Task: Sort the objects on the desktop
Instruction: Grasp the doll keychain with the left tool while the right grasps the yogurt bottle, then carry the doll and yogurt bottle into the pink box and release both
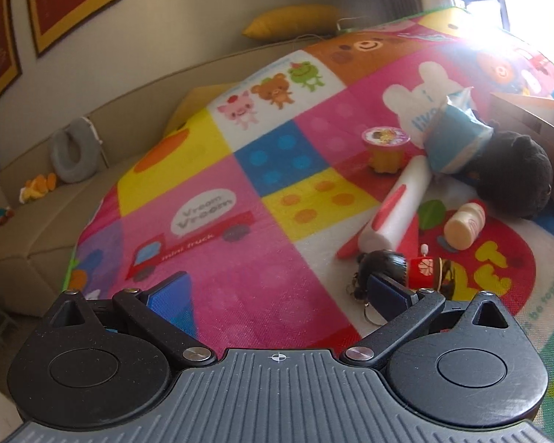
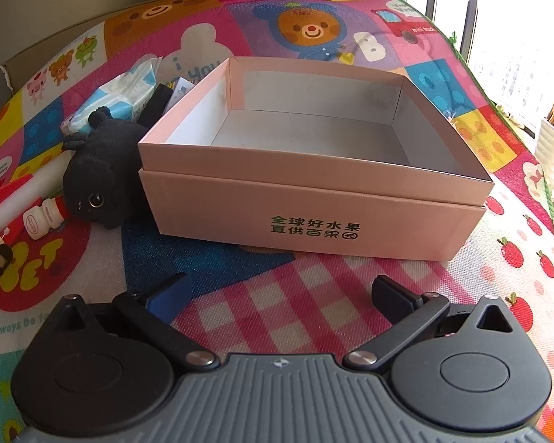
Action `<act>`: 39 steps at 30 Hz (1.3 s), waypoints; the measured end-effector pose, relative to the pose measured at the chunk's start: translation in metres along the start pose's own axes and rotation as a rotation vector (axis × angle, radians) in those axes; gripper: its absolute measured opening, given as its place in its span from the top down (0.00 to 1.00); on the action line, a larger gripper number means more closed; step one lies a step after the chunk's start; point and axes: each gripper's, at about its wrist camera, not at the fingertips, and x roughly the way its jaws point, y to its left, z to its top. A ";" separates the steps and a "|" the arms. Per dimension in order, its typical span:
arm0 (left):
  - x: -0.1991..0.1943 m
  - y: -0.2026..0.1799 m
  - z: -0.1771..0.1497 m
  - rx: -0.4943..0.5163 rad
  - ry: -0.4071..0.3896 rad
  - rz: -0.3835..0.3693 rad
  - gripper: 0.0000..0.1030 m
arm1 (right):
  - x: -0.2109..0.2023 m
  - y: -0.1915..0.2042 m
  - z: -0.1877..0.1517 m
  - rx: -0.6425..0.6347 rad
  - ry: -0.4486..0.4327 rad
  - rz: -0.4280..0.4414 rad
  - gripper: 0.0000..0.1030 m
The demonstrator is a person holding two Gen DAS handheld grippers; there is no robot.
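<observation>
In the left wrist view, the left gripper (image 1: 277, 295) hovered with its jaws spread wide and nothing between them, above a colourful play mat (image 1: 218, 229) printed with animals and a small truck. The things to sort lay in a cluster on the right side of the mat. Nearest, just beyond the right fingertip, lay a small wooden doll (image 1: 406, 271) with a black head and red body, on its side. Beyond it lay a white and red tube (image 1: 395, 206), tilted, and to its right a small beige bottle (image 1: 465, 225), also lying down. Farther away stood a yellow jelly cup (image 1: 386, 147) with a printed lid, then a blue and white tissue pack (image 1: 454, 136) resting against a black plush toy (image 1: 513, 177). At the far right edge showed a corner of a cardboard box (image 1: 535, 118). In the right wrist view, the right gripper (image 2: 280, 295) was likewise wide open and held nothing, near the front wall of the pink box (image 2: 314, 217) — the box was open on top, with green characters printed on its front. The plush toy (image 2: 96, 184) touched the box's left wall, the tissue pack (image 2: 122, 99) lay beyond it, and the small bottle (image 2: 44, 217) and tube (image 2: 18, 199) lay farther left.
</observation>
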 end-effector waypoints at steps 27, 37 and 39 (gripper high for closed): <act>-0.022 0.009 -0.013 -0.028 -0.013 -0.358 0.00 | 0.005 0.146 0.037 -0.337 -0.092 0.413 0.59; 0.008 -0.025 0.006 0.065 0.022 -0.308 0.00 | -0.056 0.060 -0.009 -0.272 -0.114 0.351 0.59; 0.012 -0.029 0.007 0.076 0.027 -0.305 0.00 | -0.064 0.049 -0.023 -0.282 -0.123 0.305 0.59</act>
